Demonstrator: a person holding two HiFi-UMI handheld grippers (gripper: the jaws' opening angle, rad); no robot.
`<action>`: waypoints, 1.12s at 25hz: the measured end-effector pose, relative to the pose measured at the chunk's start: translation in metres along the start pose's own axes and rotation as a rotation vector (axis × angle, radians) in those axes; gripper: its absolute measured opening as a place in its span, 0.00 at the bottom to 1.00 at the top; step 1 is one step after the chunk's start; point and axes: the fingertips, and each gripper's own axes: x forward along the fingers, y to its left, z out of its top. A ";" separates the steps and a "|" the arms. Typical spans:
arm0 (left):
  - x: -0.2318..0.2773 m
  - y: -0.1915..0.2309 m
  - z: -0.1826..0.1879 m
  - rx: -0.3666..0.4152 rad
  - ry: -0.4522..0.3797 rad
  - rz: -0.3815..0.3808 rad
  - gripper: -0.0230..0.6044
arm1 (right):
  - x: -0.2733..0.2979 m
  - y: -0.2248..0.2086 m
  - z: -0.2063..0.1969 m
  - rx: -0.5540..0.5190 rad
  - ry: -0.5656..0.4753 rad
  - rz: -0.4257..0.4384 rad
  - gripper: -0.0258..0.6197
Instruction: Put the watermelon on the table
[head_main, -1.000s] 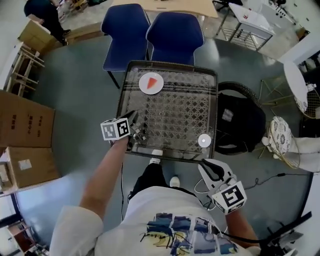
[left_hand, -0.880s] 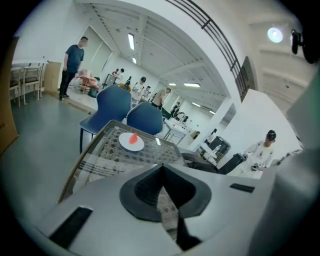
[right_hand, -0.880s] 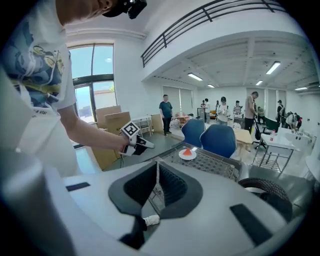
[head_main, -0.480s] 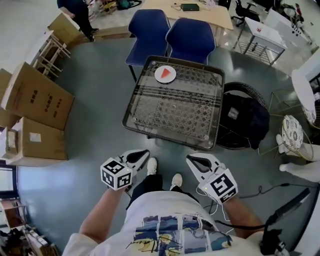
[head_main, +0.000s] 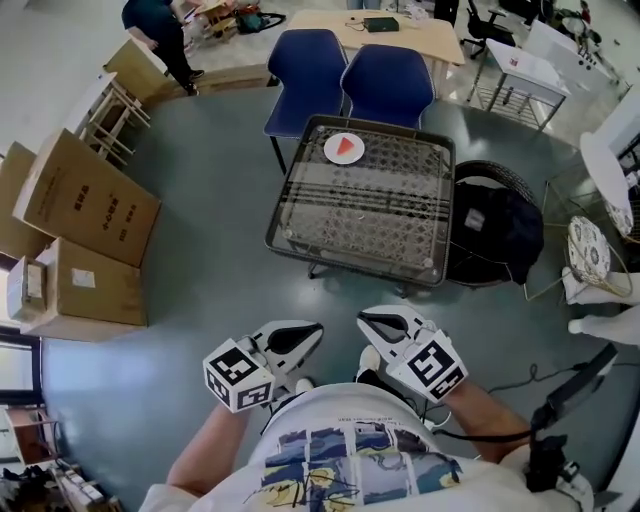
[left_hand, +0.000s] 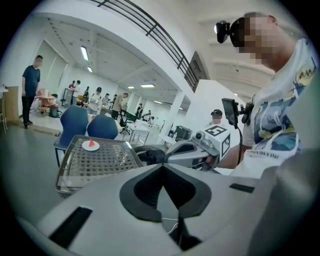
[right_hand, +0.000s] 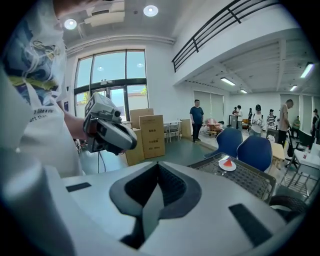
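Head view steeply downward; gripper views level, both toward table (head_main: 360, 215)

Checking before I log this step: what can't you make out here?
Watermelon: too small in all views to tell how it rests on its plate.
Table legs: head view, mostly under its top.
Person's feet: head view, mostly covered by left gripper and right gripper.

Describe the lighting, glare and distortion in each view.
Head view: a wide-angle bend curves the room's edges; the light is even, with striped reflections across the glass table, and the watermelon reads sharp. Left gripper view: strong fisheye with dark corners, and the railing bows into an arc. Right gripper view: same fisheye; the ceiling lamps and tall windows blow out bright.
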 end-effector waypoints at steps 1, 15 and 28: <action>-0.013 0.000 0.002 0.001 -0.011 0.006 0.05 | 0.004 0.008 0.004 -0.004 -0.001 -0.002 0.06; -0.156 -0.002 -0.024 0.051 -0.107 0.017 0.05 | 0.036 0.141 0.041 -0.016 -0.008 -0.094 0.06; -0.216 -0.039 -0.068 0.064 -0.089 -0.106 0.05 | 0.055 0.237 0.052 -0.025 -0.002 -0.120 0.06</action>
